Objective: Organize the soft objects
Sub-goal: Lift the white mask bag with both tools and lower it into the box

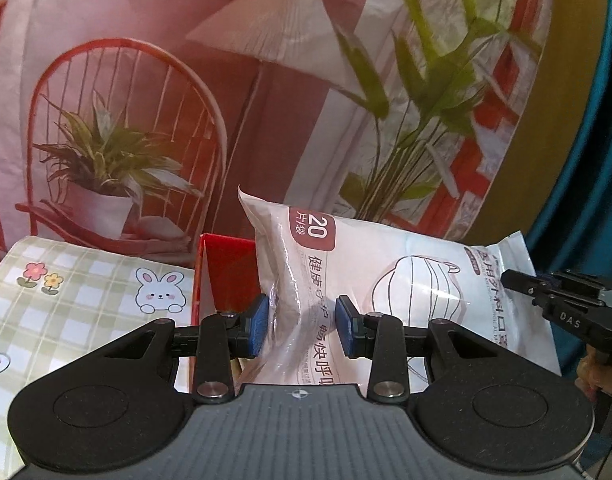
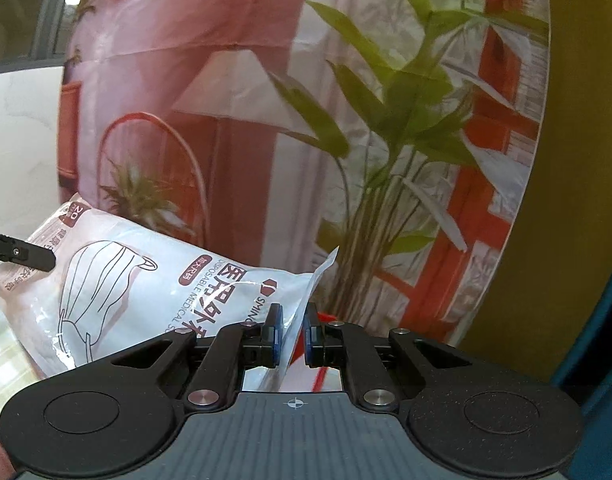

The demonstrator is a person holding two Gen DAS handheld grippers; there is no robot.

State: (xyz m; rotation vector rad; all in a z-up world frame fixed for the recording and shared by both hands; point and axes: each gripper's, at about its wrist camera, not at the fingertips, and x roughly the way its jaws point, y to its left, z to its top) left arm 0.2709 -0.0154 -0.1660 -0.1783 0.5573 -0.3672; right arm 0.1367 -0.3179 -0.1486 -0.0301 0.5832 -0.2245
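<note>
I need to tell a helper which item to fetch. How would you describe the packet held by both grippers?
In front of the printed backdrop, above the checked bunny cloth, hangs a white mask packet. It alone is glossy plastic, with a mask drawing and a maroon "20" label.

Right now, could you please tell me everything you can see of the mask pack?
The mask pack is a soft, glossy white plastic pouch printed with a line drawing of a face mask, Chinese text, "DISPOSABLE MEDICAL" and a maroon "20" label. It looks sealed and puffy, creased where squeezed. It is held up, tilted, in front of a printed backdrop. The left hand-held gripper pinches its body near the "20" end; the right hand-held gripper clamps the flat seam at the other end. A red box stands behind it.
</note>
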